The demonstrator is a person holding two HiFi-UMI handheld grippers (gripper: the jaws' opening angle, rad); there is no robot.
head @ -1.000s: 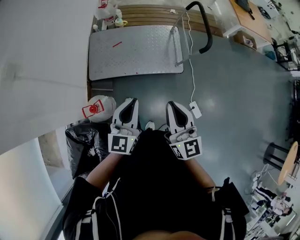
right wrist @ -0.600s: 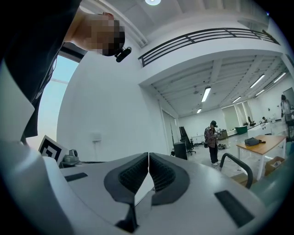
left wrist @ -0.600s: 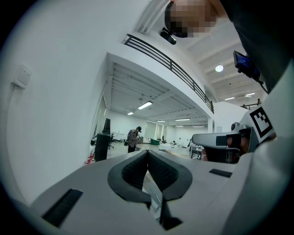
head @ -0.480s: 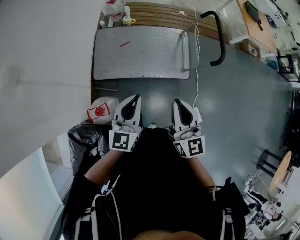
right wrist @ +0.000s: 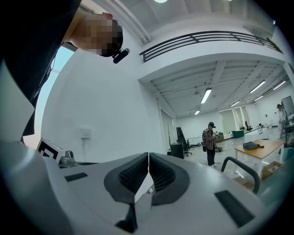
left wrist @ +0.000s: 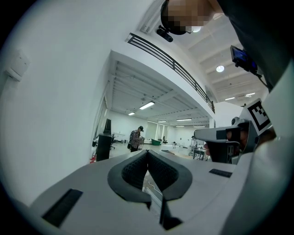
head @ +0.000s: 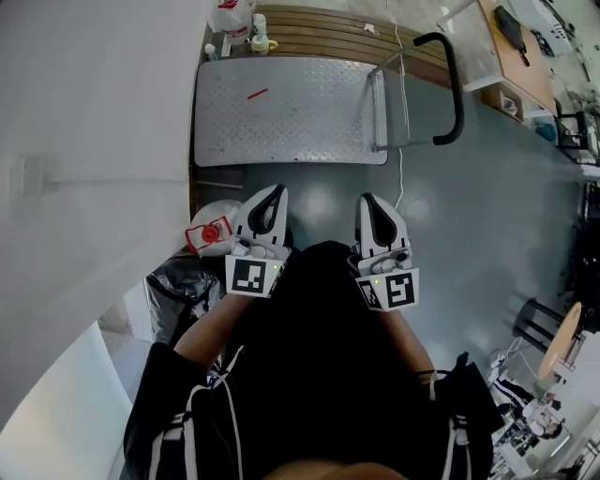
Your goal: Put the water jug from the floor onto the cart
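The water jug, pale with a red cap and red label, lies on the grey floor by the wall, just left of my left gripper. The cart is a silver tread-plate platform ahead, with a black handle at its right end. My left gripper is shut and holds nothing. My right gripper hangs beside it over bare floor, short of the cart. In the right gripper view, the right gripper is shut with nothing between its jaws. Both point level into the hall.
A white wall runs along the left. A black bin bag sits behind the jug. A white cable hangs near the cart handle. Wooden slats and bottles lie beyond the cart. A person stands far off.
I have moved forward: the cart has come nearer and the jug now lies level with my left gripper. Both grippers stayed shut and side by side.
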